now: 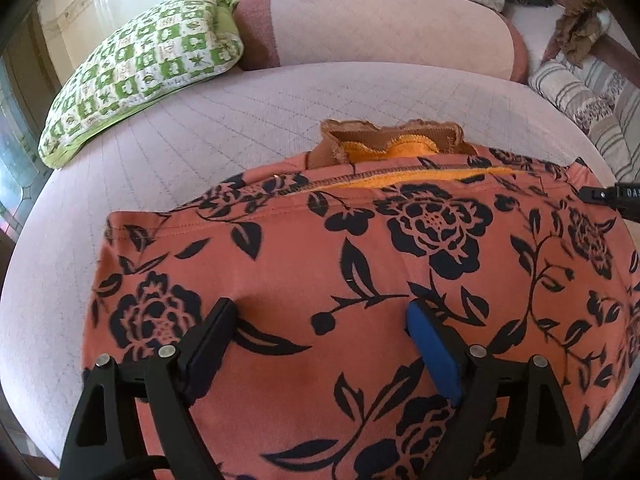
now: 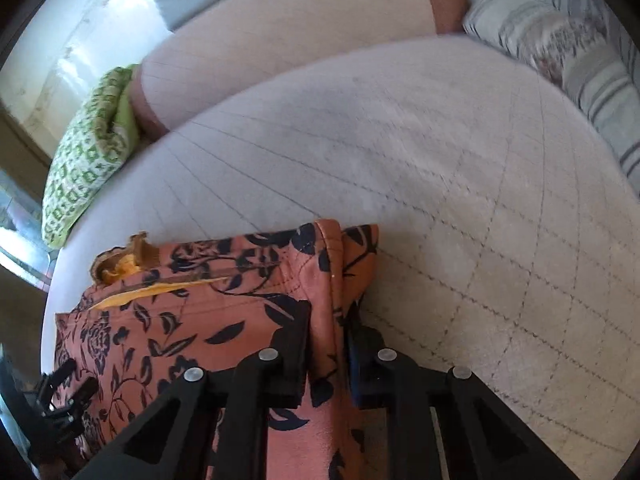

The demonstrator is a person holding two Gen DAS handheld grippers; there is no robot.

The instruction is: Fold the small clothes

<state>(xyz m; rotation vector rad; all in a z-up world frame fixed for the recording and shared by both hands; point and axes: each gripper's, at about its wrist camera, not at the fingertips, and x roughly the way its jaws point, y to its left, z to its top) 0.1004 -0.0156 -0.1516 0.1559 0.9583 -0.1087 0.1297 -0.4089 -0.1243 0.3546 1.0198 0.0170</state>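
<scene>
An orange-pink garment with black flower print lies folded on the pale quilted cushion; its brown and orange inner collar shows at the far edge. My left gripper is open, fingers spread wide and resting over the garment's near part. In the right wrist view my right gripper is shut on the garment's right edge, with a fold of cloth pinched between the fingers. The left gripper shows at the lower left of that view, and the right gripper's tip at the right of the left view.
A green-and-white patterned pillow lies at the far left of the cushion. A pink bolster runs along the back. Striped cushions sit at the right. The cushion's quilted surface stretches right of the garment.
</scene>
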